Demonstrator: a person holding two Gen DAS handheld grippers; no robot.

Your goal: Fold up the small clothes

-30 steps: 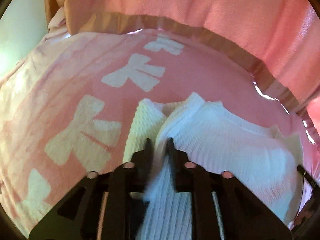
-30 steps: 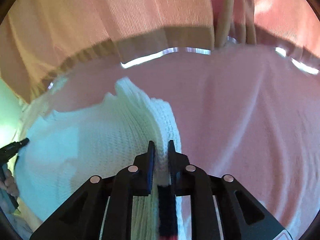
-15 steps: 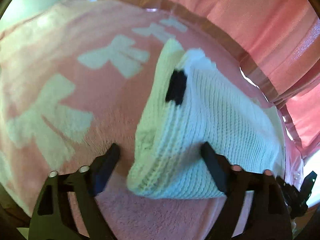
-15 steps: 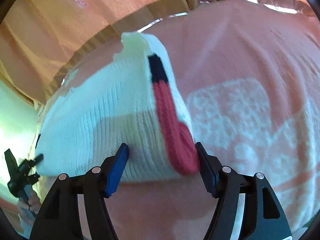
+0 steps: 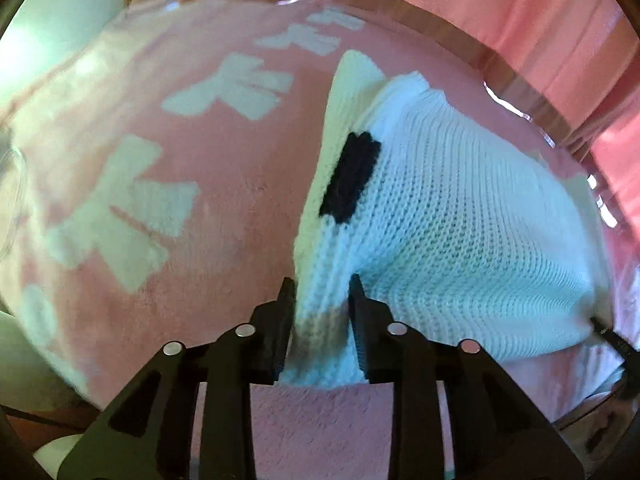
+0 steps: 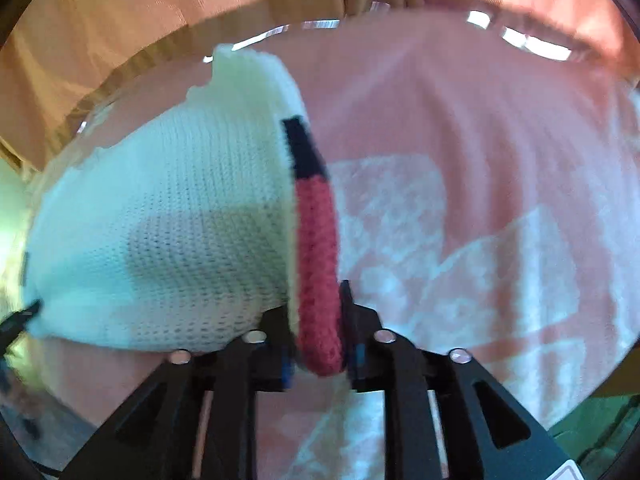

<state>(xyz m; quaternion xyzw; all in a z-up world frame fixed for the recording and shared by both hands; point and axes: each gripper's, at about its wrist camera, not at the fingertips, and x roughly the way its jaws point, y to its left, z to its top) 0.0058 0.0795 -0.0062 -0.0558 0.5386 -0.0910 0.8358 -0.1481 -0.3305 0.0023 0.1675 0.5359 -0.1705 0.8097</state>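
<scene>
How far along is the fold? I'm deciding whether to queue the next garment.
Done: the white knit garment already lies doubled on the pink blanket. In hand: the left gripper and right gripper each pinch a near corner. Left: carrying those corners over and releasing.

White knit garment (image 6: 160, 216) blurred at left edge, blanket (image 6: 500, 128) soft with motion blur

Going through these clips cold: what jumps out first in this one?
The white knit garment dominates both views, lying bunched on the pink blanket with pale bow prints. The left gripper pinches its near corner, just below a black patch. In the right wrist view, the right gripper clamps the other near corner, on a red trim strip along the garment's right edge.
</scene>
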